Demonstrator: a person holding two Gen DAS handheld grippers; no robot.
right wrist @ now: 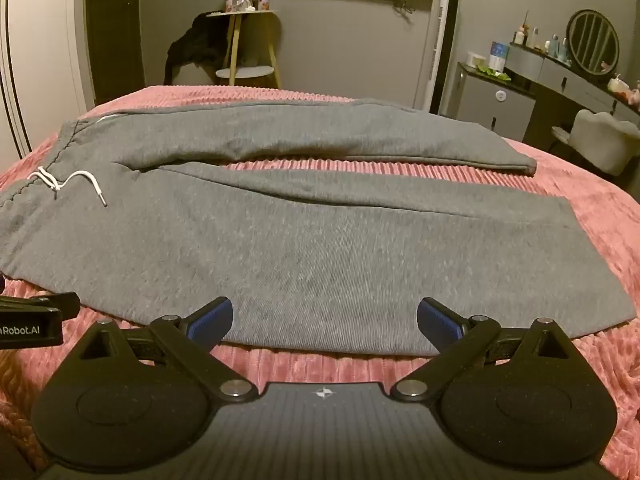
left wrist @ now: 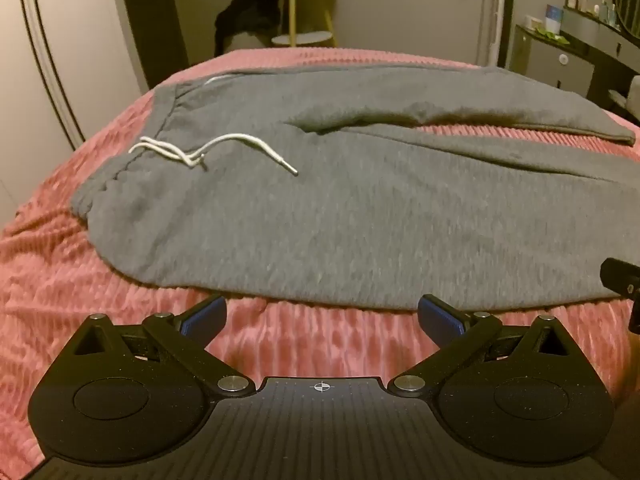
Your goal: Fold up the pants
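Grey sweatpants (left wrist: 320, 216) lie spread flat on a pink ribbed bedspread (left wrist: 60, 280), waistband at the left with a white drawstring (left wrist: 208, 152), both legs running to the right. The pants also show in the right wrist view (right wrist: 320, 248), with the far leg's hem (right wrist: 528, 168) apart from the near leg. My left gripper (left wrist: 322, 318) is open and empty, just short of the pants' near edge by the hip. My right gripper (right wrist: 324, 322) is open and empty, its fingertips over the near leg's front edge.
The bedspread (right wrist: 560, 380) covers the whole bed. Beyond the bed stand a small round side table (right wrist: 244, 40) with dark clothing on it, a dresser (right wrist: 520, 96) with bottles and a round mirror, and a white chair (right wrist: 600, 140) at the right.
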